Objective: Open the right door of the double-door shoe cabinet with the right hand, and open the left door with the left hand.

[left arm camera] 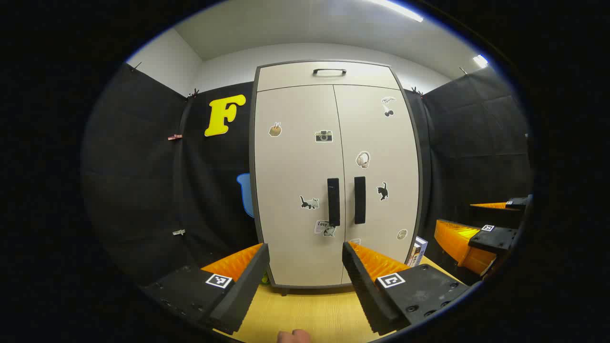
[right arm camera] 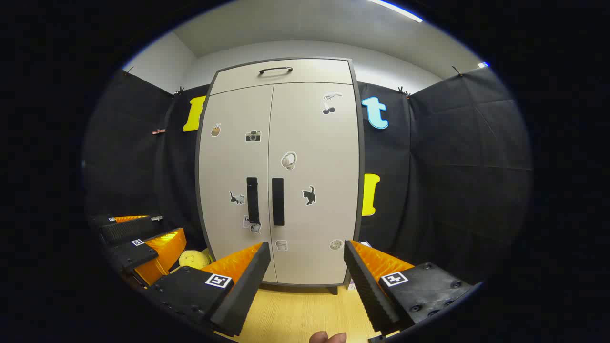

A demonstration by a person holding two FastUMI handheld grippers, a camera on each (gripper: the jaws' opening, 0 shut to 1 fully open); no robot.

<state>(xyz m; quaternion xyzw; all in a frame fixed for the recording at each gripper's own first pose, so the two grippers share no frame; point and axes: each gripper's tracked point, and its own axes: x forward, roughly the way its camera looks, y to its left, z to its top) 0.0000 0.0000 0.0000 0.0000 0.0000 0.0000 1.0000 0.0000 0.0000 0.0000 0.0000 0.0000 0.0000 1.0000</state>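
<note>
Still short of the cabinet (right arm camera: 279, 181), my right tool (right arm camera: 305, 278) and left tool (left arm camera: 305, 278) gape empty; the close-set handles (right arm camera: 278, 201) invite grabbing the wrong one.

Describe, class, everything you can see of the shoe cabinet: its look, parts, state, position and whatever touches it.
The shoe cabinet is tall, pale beige with a dark grey frame, smooth like laminated board. A top panel carries a dark curved handle. Below it, the left door and right door are both shut, each with a black vertical handle beside the centre seam and small stickers, among them cats and a camera. It stands upright on short feet on the wooden floor, against the black cloth wall. Neither gripper touches it.
</note>
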